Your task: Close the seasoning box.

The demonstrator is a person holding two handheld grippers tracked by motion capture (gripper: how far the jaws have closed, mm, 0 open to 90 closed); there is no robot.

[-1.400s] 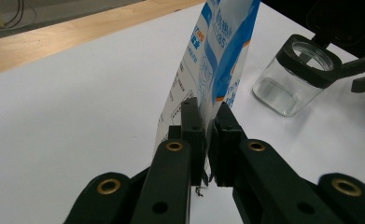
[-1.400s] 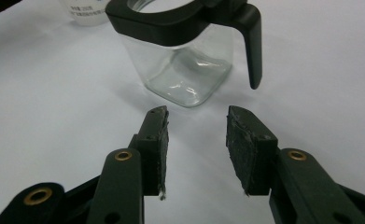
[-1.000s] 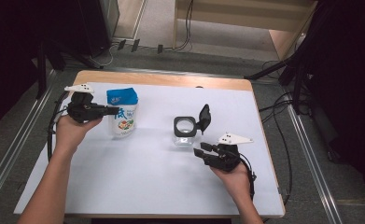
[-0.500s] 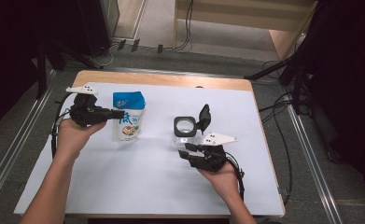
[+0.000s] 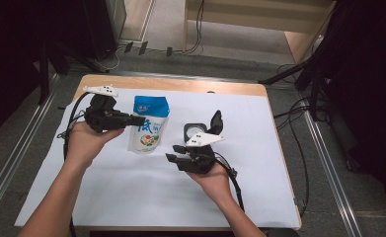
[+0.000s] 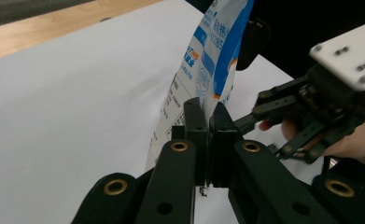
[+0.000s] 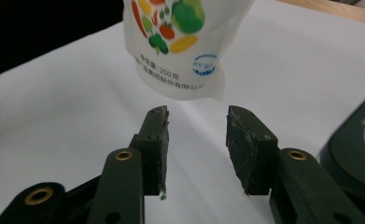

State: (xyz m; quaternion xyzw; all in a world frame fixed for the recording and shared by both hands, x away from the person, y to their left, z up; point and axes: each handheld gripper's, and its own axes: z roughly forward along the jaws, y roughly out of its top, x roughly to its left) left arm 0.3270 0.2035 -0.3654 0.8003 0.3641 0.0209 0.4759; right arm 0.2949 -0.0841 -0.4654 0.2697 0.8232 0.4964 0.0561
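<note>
I hold the pouch (image 5: 148, 127) by its edge in the left gripper (image 5: 134, 120), jaws fully closed on the film, so that it hangs just above the white table (image 5: 106, 197) at about ten o'clock from the table's centre. The right gripper (image 5: 173, 159), jaws part open and empty, lies at four o'clock from the pouch, its pads (image 7: 154, 135) just below the bottom seam and not touching it. The open-lidded container (image 5: 196, 132) stands at one o'clock from that gripper. The step in hand, as I judge it, is a second grip on the pouch's lower corner. To do it well I would keep the left hand steady, bring the right pads level with the seam, centre the film between them, and close only once the swing settles; a skewed bite may crease or slip.
</note>
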